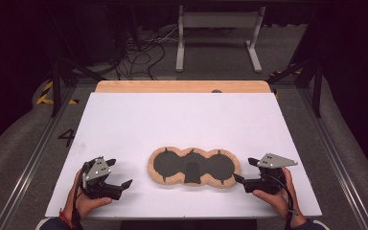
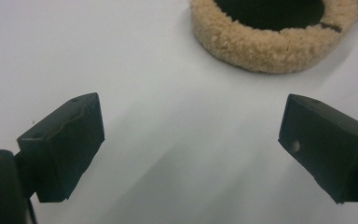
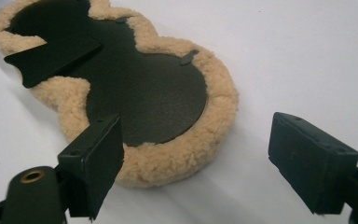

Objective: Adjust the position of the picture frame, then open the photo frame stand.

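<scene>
On counter (image 1: 124,115) | fleece pad (image 1: 194,167) lies flat | both tongs (image 1: 122,173) (image 1: 243,168) gaping, empty | pinch opposite fleece rims together, level.

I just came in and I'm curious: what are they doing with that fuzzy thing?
A person holds a tool in each hand over a white table. Between them lies a fuzzy tan pad with a black middle. The left tool and the right tool are both open, one on each side of it, holding nothing.

A white-topped table (image 1: 139,120) fills mid-frame; a fleece-edged black pad (image 1: 194,166) lies flat on it, lower centre.
</scene>
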